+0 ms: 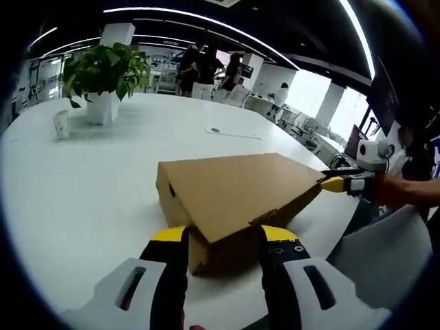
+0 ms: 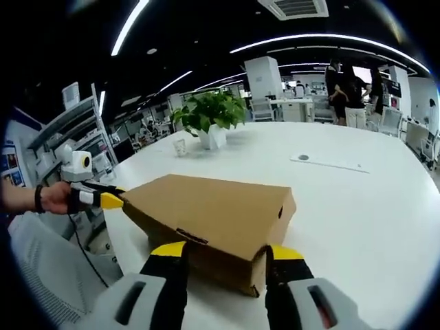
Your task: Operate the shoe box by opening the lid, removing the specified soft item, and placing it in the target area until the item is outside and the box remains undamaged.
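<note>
A closed brown cardboard shoe box (image 1: 240, 189) lies on the white table (image 1: 82, 185). My left gripper (image 1: 223, 235) is open, and its yellow-tipped jaws straddle the box's near end. The right gripper (image 1: 337, 184) comes in from the right, held by a hand, with its yellow tip against the box's far corner. In the right gripper view the same box (image 2: 213, 210) lies ahead, and my right gripper (image 2: 227, 251) is open around its near end. The left gripper (image 2: 110, 200) meets the box's left corner there. The box's contents are hidden.
A potted green plant (image 1: 106, 72) and a small paper cup (image 1: 62, 124) stand far back on the table. A flat white sheet (image 1: 234, 132) lies beyond the box. Several people (image 1: 206, 69) stand behind the table. A grey chair back (image 2: 48, 275) is close at the left.
</note>
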`<state>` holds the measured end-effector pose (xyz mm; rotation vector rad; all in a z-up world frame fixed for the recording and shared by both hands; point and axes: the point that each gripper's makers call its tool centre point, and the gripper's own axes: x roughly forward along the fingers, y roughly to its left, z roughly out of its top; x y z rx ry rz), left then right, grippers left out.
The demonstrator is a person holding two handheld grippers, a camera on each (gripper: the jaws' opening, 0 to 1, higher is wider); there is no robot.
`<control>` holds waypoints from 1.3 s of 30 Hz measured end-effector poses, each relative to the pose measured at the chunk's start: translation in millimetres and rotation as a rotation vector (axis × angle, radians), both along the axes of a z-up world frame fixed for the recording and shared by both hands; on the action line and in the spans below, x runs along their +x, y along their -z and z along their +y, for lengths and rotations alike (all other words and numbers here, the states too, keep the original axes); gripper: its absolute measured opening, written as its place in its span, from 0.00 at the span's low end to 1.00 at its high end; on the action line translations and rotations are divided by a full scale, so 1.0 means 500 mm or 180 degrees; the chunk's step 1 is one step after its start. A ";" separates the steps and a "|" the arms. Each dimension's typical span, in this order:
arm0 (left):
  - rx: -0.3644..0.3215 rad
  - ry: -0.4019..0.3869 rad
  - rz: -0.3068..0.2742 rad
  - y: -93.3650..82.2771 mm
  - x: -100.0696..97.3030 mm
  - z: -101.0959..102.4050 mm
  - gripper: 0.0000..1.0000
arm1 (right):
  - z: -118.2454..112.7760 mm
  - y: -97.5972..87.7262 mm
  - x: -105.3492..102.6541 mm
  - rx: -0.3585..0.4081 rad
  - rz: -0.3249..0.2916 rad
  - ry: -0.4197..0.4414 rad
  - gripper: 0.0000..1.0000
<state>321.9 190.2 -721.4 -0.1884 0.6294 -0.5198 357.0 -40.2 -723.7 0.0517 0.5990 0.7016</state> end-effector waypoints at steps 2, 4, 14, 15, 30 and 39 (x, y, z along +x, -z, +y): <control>0.0013 0.0008 -0.0063 -0.013 0.002 0.000 0.39 | 0.000 -0.017 0.006 0.0055 -0.0014 0.0026 0.41; 0.0012 0.0011 -0.0109 -0.023 0.005 0.001 0.39 | 0.000 -0.026 0.010 0.0078 -0.0021 0.0035 0.41; 0.0088 0.0083 -0.0363 -0.066 0.024 0.003 0.39 | 0.002 -0.083 0.035 0.0107 -0.0148 0.0093 0.39; 0.0109 0.0095 -0.0394 -0.069 0.025 0.003 0.39 | 0.001 -0.087 0.039 0.0127 -0.0153 0.0112 0.39; 0.0474 0.0248 -0.0786 -0.113 0.073 0.013 0.40 | 0.008 -0.155 0.103 0.0302 -0.0243 0.0297 0.38; 0.0838 -0.0046 -0.1003 -0.139 0.126 0.042 0.22 | 0.013 -0.187 0.143 0.0337 -0.0358 0.0309 0.38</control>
